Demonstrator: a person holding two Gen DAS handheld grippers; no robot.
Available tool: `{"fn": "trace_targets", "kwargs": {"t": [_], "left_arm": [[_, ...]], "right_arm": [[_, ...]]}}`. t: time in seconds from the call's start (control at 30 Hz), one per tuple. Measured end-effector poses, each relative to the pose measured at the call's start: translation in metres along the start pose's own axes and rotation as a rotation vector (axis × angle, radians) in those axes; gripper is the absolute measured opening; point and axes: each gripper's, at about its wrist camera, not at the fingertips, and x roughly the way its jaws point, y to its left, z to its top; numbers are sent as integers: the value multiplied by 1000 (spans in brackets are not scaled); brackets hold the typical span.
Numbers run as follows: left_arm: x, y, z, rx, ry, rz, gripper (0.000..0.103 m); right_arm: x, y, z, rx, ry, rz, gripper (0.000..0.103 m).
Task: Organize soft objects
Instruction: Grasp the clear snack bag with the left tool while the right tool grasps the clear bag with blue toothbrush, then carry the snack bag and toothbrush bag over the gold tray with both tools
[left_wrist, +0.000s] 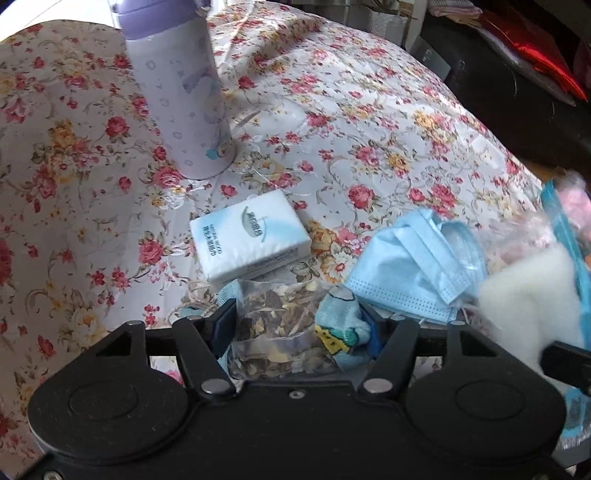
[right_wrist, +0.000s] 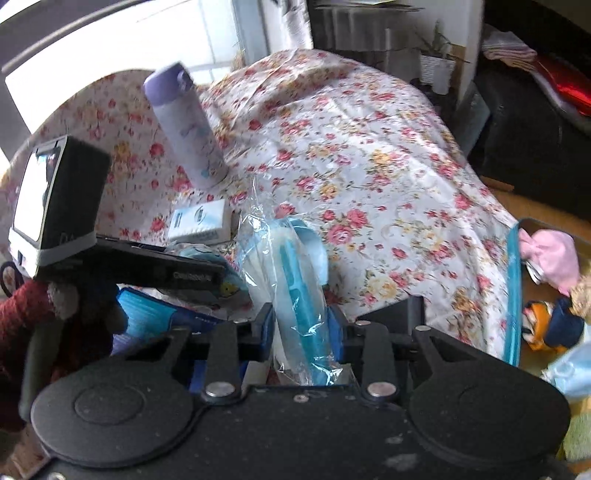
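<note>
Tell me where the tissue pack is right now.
In the left wrist view the tissue pack lies on the floral cloth, just in front of the purple bottle, left of the blue face mask.

tablecloth (left_wrist: 369, 110): glossy floral cloth | bottle (left_wrist: 177, 92): smooth matt lilac | mask (left_wrist: 413, 266): pleated blue nonwoven | bag (right_wrist: 295, 295): clear crinkly plastic

A floral-clothed table (left_wrist: 369, 122) carries a purple flask (left_wrist: 177, 92) upper left, tissue pack (left_wrist: 251, 242) centre, and blue mask (left_wrist: 413, 266) lower right.
</note>
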Motion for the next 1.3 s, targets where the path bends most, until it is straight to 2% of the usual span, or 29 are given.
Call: {"fn": "trace_targets", "kwargs": {"t": [0.1, 0.37, 0.73, 0.83, 0.97, 1.1, 1.3], "left_arm": [[-6, 5, 1, -29, -6, 8, 59], [-21, 38, 1, -147, -21, 108, 59], [-59, 79, -27, -256, -38, 288, 59], [-72, 83, -41, -271, -30, 273, 59], [-88, 80, -59, -273, -24, 293, 59], [-101, 72, -75, -247, -13, 308, 59], [-123, 49, -103, -188, 19, 284, 59]], "right_arm": [[-13, -5, -7, 42, -11, -2, 30], [-36, -11, -39, 115, -16, 3, 30], [-61, -14, -89, 171, -1, 13, 30], [-66, -13, -101, 172, 0, 13, 30], [-71, -14, -116, 181, 4, 29, 30], [-74, -15, -126, 190, 8, 37, 30], [-77, -21, -146, 221, 6, 58, 31]]}}
